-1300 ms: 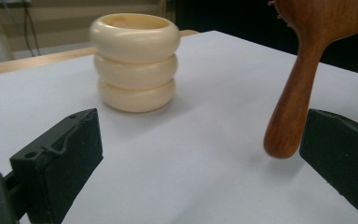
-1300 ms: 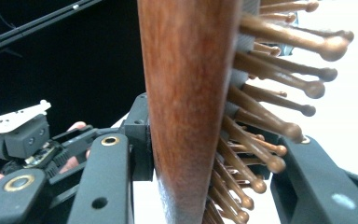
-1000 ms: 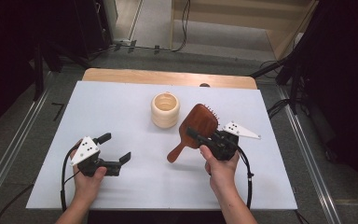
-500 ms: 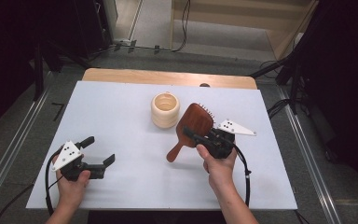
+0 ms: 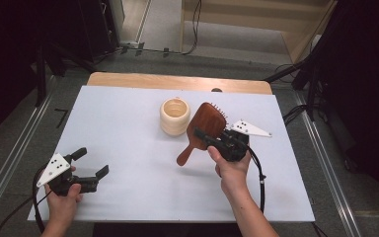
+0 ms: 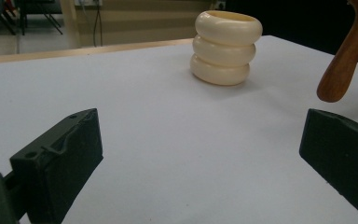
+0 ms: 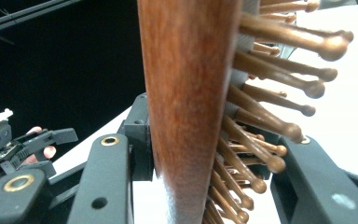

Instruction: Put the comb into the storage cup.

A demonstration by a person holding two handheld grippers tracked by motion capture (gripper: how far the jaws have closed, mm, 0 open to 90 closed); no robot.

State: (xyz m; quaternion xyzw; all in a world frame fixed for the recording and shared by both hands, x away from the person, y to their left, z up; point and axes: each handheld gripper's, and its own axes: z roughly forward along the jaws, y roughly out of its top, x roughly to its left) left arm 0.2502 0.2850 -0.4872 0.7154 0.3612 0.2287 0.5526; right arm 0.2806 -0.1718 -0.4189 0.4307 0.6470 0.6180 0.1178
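— Right tool (image 5: 212,139) is clenching the wooden hairbrush (image 5: 206,124) by its paddle head, one jaw on the smooth back and the other in among the bristles (image 7: 279,84). Is that grip sound enough?

— I am judging it fair but not deep. In the right gripper view the head is sitting edge-on between the jaws, so the pegs are giving the far jaw an uneven seat. Squeezing firmly and moving slowly is the safer way.

— Where is the brush sitting now?

— It is hanging in the air above the worktop (image 5: 128,118), just beside the cream ringed cup (image 5: 174,115), head up and handle (image 6: 342,65) slanting down toward the person.

— So dropping it into the cup looks like the job?

— Probably. Swinging the handle over the cup's mouth, bringing the brush nearer upright, then lowering before letting go is what I am advising; the cup looks light and a sideways knock could tip it.

— And the left tool (image 5: 90,168)?

— It is resting released, jaws wide apart, low over the near-left worktop. It could be steadying the cup.
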